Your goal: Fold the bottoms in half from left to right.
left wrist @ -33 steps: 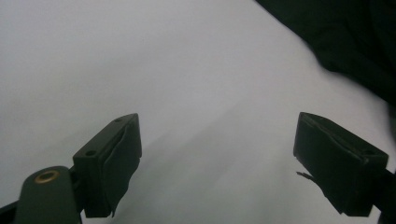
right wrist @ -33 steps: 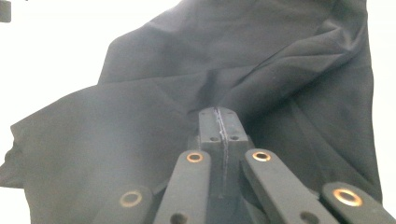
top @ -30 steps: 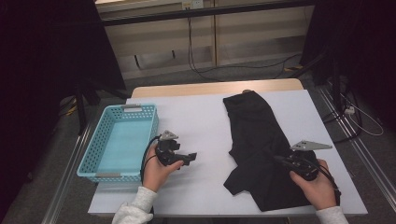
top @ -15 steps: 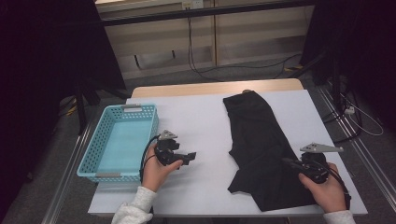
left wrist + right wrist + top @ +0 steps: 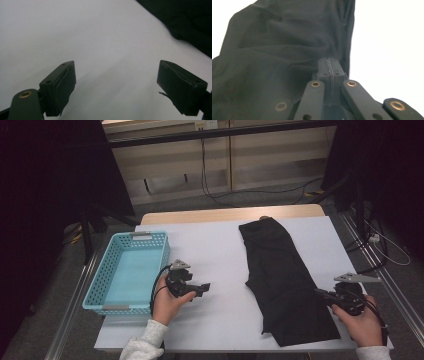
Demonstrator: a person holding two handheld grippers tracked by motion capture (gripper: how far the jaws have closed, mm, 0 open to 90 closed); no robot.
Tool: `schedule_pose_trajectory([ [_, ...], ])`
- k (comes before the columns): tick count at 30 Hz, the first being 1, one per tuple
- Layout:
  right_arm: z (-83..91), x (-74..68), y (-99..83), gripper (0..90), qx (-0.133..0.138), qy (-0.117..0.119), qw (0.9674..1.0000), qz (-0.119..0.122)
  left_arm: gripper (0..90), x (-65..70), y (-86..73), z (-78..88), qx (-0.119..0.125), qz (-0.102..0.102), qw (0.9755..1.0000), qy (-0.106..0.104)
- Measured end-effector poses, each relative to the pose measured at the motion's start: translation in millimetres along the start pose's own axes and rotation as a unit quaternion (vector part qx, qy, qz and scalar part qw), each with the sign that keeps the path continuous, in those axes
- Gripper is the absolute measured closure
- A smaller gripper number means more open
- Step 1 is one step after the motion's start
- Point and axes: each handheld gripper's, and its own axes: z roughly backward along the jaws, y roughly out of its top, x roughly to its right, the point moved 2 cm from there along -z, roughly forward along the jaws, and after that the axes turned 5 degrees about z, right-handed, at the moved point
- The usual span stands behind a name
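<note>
At the near right edge of the white table [image 5: 220,250] my right gripper [image 5: 320,293] has slid outward since a moment ago, jaws pressed together at the hem of the black garment [image 5: 280,280]; whether cloth is pinched between them I cannot tell. The garment's near end now lies straighter, so I judge the spreading is under way. My left gripper [image 5: 204,286] hovers over bare table, jaws apart and empty, beside the blue basket [image 5: 100,285]. Beyond lie a dim floor and cables.
</note>
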Motion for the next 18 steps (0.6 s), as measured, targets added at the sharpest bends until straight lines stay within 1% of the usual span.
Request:
schedule_pose_trajectory([
  [3, 1.2, 5.0, -0.9, 90.0, -0.008, -0.017, 0.9998, 0.004, 15.7, 0.1, 0.1, -0.1, 0.001, -0.001, 1.0000, 0.000],
  [9, 2.9, 12.0, -1.9, 90.0, -0.005, -0.027, 0.9996, -0.002, 15.7, -0.5, -0.2, -0.5, -0.001, 0.000, 1.0000, 0.000],
  [12, 0.4, 7.2, -0.7, 90.0, -0.005, -0.021, 0.9998, 0.005, 15.7, 0.8, -0.1, -1.0, -0.001, 0.000, 1.0000, -0.001],
  [15, -5.1, 0.5, 1.9, 90.0, -0.007, -0.017, 0.9996, 0.020, 15.6, 0.9, -0.5, -1.7, -0.006, -0.004, 1.0000, -0.002],
  [17, -10.4, -2.7, 3.0, 90.0, -0.012, -0.019, 0.9993, 0.029, 15.7, 1.2, -1.2, -2.9, -0.004, -0.001, 1.0000, 0.000],
  [18, -13.4, -3.4, 3.2, 90.0, -0.017, -0.023, 0.9990, 0.034, 15.6, 1.3, -1.3, -3.0, -0.005, -0.001, 1.0000, -0.001],
])
